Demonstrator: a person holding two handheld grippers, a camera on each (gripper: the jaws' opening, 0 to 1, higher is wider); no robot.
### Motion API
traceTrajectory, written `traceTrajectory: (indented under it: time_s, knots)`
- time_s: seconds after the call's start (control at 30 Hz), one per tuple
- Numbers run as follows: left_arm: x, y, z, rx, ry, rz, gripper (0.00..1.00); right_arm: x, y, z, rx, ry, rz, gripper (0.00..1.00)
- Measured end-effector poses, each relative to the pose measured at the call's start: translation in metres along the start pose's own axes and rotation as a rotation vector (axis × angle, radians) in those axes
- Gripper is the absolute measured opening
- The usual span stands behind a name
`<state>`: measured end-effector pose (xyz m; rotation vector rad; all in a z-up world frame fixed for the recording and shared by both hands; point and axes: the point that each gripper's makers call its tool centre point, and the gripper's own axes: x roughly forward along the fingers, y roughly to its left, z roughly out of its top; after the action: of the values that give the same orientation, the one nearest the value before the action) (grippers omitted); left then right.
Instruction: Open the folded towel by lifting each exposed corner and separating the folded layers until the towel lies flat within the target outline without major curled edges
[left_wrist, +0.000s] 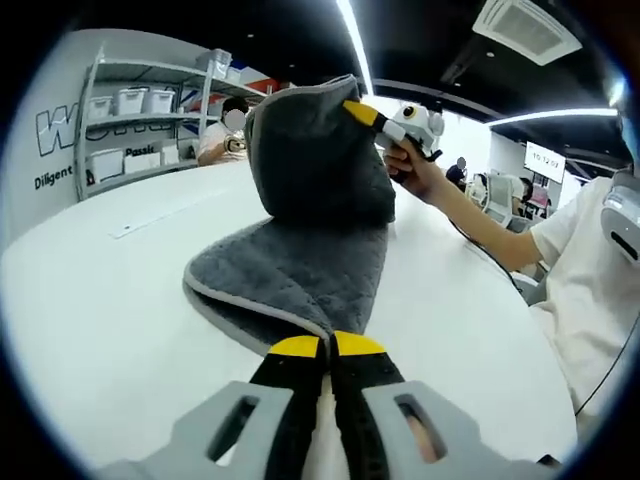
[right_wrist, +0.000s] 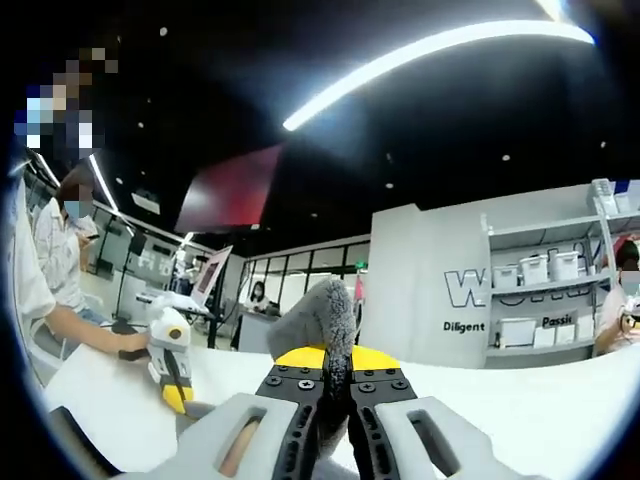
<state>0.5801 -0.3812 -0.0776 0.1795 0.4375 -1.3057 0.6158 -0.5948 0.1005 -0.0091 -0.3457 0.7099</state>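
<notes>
While our left gripper pinned the grey towel corner on the white table, our right gripper clamped the lifted corner; we feared tugging unevenly could drag it askew.

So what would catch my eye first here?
A grey towel stretched over the white table: the left gripper pinches its near corner, the right gripper lifts the far end into a hanging fold. Behind stand shelves of white bins.
</notes>
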Motion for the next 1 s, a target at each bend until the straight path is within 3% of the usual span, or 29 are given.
traceTrajectory:
  time_s: [0.83, 0.9, 1.0]
  knots:
    - [0.000, 0.001, -0.001, 0.002, 0.003, 0.006, 0.02, -0.040, -0.025, 0.001, 0.093, -0.016, -0.049, 0.00]
    - [0.000, 0.000, -0.002, -0.001, 0.002, 0.005, 0.02, -0.044, -0.029, 0.001, 0.115, -0.020, -0.057, 0.00]
    - [0.000, -0.002, -0.002, 0.007, 0.005, 0.007, 0.02, -0.053, -0.031, 0.012, 0.216, -0.094, -0.044, 0.00]
